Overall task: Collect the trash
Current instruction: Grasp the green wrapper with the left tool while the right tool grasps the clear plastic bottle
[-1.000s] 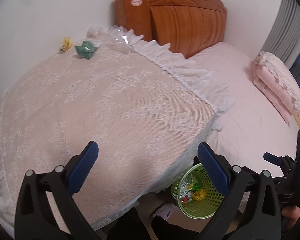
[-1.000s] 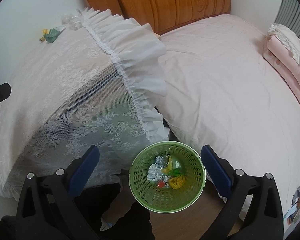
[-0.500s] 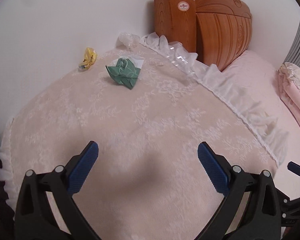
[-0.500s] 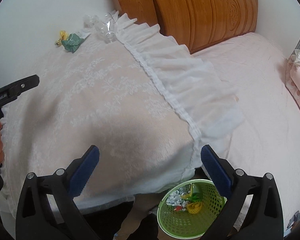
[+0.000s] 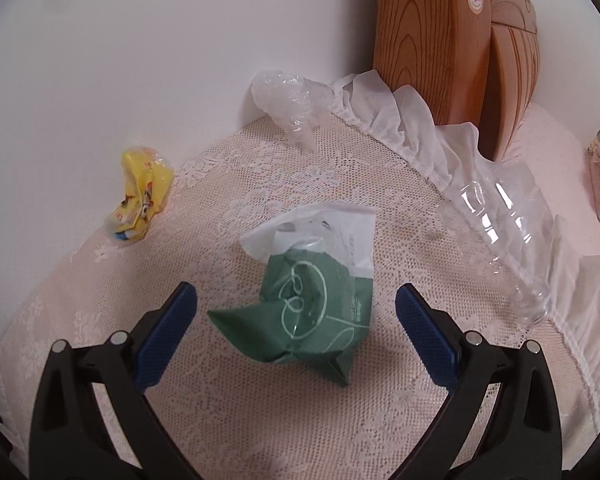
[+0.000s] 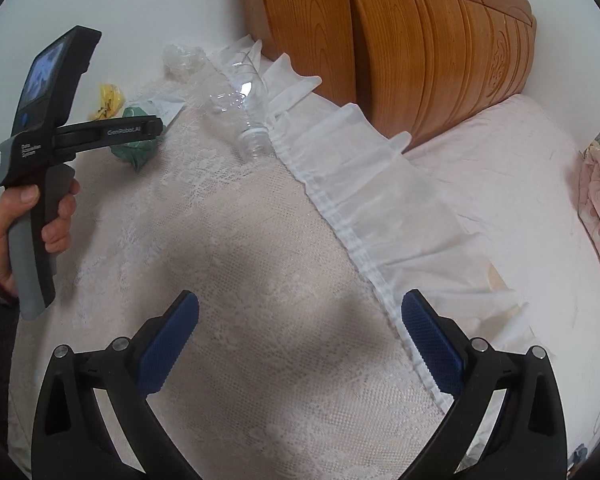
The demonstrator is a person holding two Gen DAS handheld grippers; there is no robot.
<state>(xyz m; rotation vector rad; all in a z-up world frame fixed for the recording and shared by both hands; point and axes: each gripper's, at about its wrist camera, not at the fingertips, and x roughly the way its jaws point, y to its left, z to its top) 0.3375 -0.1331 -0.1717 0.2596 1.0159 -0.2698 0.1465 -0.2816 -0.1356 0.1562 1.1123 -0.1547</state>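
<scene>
Left tongs [image 5: 296, 312] spread wide astride green-and-white wrapper [image 5: 308, 300] on lace worktop [image 5: 260, 420], untouched; right tongs [image 6: 300, 336] wide, empty; clear bottle [image 5: 508, 232] beside frill.

- Left gripper [image 5: 296, 312]: two black angular finger arms, each with a blue textured pad [image 5: 166, 340] on its inner face; silver round screws on each arm at 8 and 4 o'clock
- Right gripper [image 6: 300, 336]: same build, black arms, blue pads, silver screws
- Left unit body, right wrist view, 9 o'clock: black housing, small screen, grey handle, white lettering
- Hand [image 6: 4, 220]: dark sleeve at wrist
</scene>
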